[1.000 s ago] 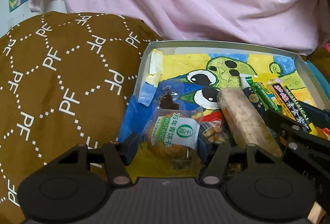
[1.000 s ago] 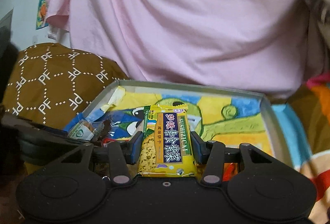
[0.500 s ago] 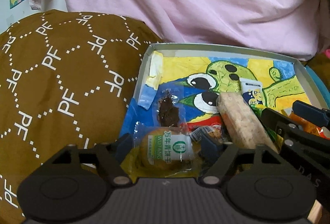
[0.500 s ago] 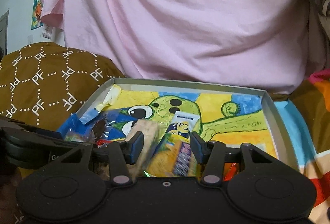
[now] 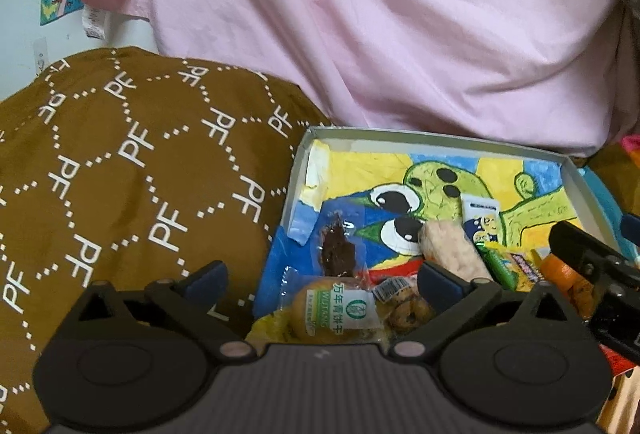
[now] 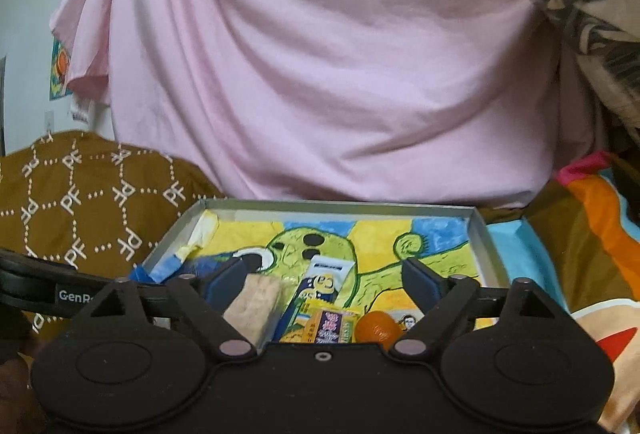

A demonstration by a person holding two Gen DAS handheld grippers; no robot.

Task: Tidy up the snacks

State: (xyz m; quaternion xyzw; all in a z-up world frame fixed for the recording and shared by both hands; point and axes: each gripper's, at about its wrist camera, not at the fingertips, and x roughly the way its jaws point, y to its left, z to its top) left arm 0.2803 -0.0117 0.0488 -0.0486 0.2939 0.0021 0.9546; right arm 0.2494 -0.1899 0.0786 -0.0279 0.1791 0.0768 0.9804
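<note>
Two hand-held grippers stand over a shallow grey tray (image 5: 436, 138) lined with a green cartoon drawing, and both are spread wide with nothing between the fingers. Left hand-held gripper (image 5: 326, 280): its left finger hangs over the brown patterned cushion (image 5: 132, 170) outside the tray, its right finger over the tray's near part. Between and just below these fingers lies a round biscuit pack with a white-and-green label (image 5: 340, 312), beside a small wrapped cookie (image 5: 408, 308); a clear packet with a dark piece (image 5: 338, 250) lies just beyond, toward the tray's left wall. A long beige rice cracker bar (image 5: 452, 254) lies near the right finger, with a small blue-and-white sachet (image 5: 480, 220) further in. Right hand-held gripper (image 6: 326, 280): between its fingers and below them lie the beige bar (image 6: 256, 304), the blue-and-white sachet (image 6: 324, 280), a yellow pack with purple print (image 6: 330, 326) and an orange wrapped item (image 6: 378, 328), all at the tray's (image 6: 484, 238) near end. The far half of the tray holds no snacks. Pink fabric (image 6: 312, 54) hangs behind the tray, and a colourful blanket (image 6: 580, 234) lies to its right.
</note>
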